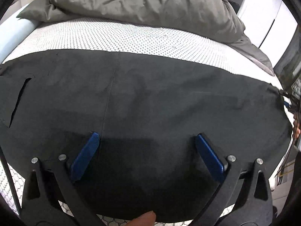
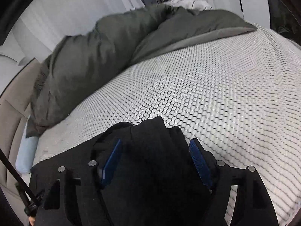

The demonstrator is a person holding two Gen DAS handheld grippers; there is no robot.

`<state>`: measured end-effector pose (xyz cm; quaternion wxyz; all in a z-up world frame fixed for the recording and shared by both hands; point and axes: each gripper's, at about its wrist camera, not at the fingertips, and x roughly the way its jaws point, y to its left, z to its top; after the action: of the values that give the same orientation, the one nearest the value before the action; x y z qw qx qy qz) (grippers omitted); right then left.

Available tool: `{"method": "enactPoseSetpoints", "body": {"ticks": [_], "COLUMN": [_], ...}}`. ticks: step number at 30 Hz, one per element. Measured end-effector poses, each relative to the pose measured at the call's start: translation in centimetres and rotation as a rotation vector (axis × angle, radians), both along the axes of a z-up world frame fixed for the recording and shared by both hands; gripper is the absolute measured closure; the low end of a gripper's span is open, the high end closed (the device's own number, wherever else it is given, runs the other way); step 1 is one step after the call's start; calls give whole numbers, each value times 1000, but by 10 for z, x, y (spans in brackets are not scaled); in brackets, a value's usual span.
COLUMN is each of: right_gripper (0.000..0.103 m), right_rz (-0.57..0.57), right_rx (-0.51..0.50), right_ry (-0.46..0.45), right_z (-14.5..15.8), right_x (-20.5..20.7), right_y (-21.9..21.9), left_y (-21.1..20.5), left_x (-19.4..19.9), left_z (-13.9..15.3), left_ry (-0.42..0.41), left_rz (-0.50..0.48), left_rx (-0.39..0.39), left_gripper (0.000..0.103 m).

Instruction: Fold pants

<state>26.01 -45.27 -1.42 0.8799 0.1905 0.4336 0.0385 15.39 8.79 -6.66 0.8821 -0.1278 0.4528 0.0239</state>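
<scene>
Black pants (image 1: 150, 101) lie spread flat across the white honeycomb-patterned mattress (image 1: 112, 37), with a pocket slit at the left. My left gripper (image 1: 146, 137) is open just above the cloth, its blue pads (image 1: 86, 154) wide apart and holding nothing. In the right wrist view, a bunched end of the pants (image 2: 150, 141) rises between the blue pads (image 2: 197, 160) of my right gripper (image 2: 155, 143). The jaws stand apart around the cloth and do not pinch it.
A rumpled grey duvet (image 1: 141, 5) lies across the far side of the bed, also in the right wrist view (image 2: 84, 66). A pale blue roll (image 2: 26, 154) lies at the bed's left edge. Bare mattress (image 2: 216, 94) stretches to the right.
</scene>
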Motion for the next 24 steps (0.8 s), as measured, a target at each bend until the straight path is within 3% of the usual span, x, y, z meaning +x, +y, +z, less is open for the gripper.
{"method": "enactPoseSetpoints", "body": {"ticks": [1,2,3,4,6,7,9,10,12,13,14,15,16,17,19,20,21,24], "right_gripper": [47,57,75,83,85,85,100,100,98,94,76,46,33,26,25,19,11,5], "right_rz": [6,14,27,31,-36,-90,-205,-245,-256,-251,-227,-203,-180,-160,-81,-49,-9,86], "right_rx": [-7,-36,-68,-106,-169,-150,-199,-226,-177,-146,-116,-103,-98,-95,-78,-69,-56,-8], "right_ry": [-4,-15,-25,-43,-101,-129,-101,-73,-20,-35,-81,-119,-150,-179,-211,-213,-217,-250], "right_z": [-2,-2,-2,-1,7,10,8,8,3,6,13,20,27,34,46,48,50,46], "right_x": [3,4,5,7,-1,-2,3,5,6,1,-6,-15,-22,-30,-47,-55,-63,-82], "right_y": [4,10,15,19,17,7,-5,-15,-24,-25,-21,-17,-10,-1,25,36,50,102], "left_y": [1,0,0,1,2,1,2,2,3,3,5,7,9,11,16,20,28,55], "left_x": [0,0,0,0,2,4,4,4,1,-1,-3,-4,-5,-5,-10,-13,-19,-38], "left_z": [0,0,-1,-1,-2,-2,-3,-2,-1,0,0,1,1,2,3,5,10,23], "left_ry": [0,0,1,1,1,3,4,5,5,3,0,-1,-2,-4,-10,-16,-32,-91], "left_rz": [-1,-2,-6,-6,-7,-7,-7,-7,0,3,4,8,13,17,32,46,73,161], "left_rx": [-4,-2,-4,-9,-16,-15,-12,-10,-17,-24,-33,-43,-48,-53,-56,-59,-66,-85], "left_gripper": [1,1,1,1,1,1,1,1,1,1,1,1,1,1,1,1,1,1]}}
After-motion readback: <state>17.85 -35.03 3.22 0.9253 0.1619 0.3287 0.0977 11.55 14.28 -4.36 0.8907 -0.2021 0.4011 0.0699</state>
